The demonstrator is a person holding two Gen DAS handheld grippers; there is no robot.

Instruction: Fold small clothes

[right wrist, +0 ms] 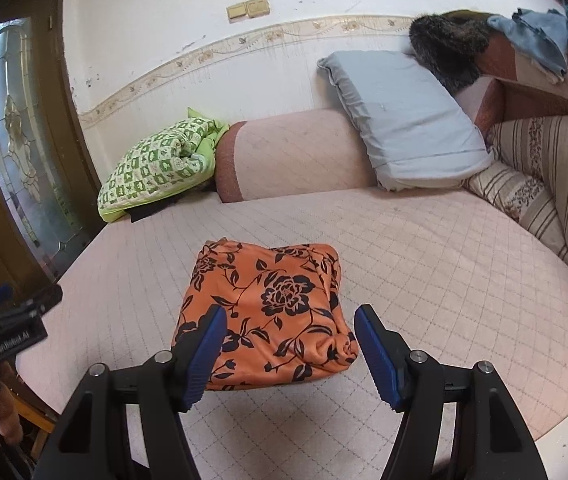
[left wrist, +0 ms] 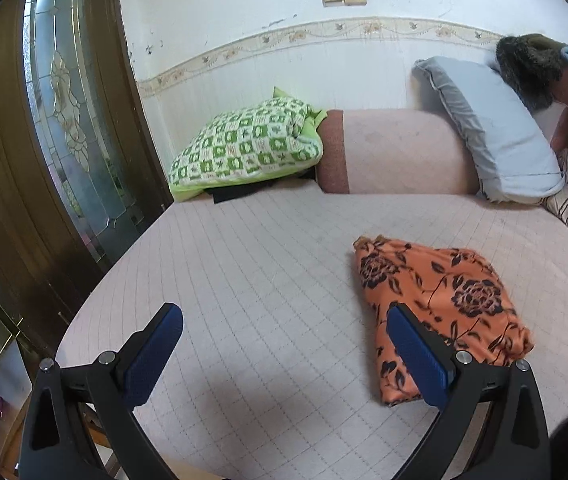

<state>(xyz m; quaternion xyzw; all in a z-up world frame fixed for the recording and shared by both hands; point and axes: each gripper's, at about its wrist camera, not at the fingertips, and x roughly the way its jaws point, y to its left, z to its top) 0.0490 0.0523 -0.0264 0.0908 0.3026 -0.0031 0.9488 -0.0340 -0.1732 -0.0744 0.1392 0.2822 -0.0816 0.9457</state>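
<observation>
The orange floral garment (right wrist: 268, 304) lay folded on the bed (right wrist: 424, 260), directly ahead of the open, empty right tool (right wrist: 290, 354); the open left tool (left wrist: 284, 356) stood left of it.

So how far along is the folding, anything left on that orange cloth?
The orange flowered cloth already lies in a compact folded bundle on the pink bed cover. Nothing is in hand: the left gripper and right gripper are both open above it. No other loose small clothes show on the cover.
</observation>
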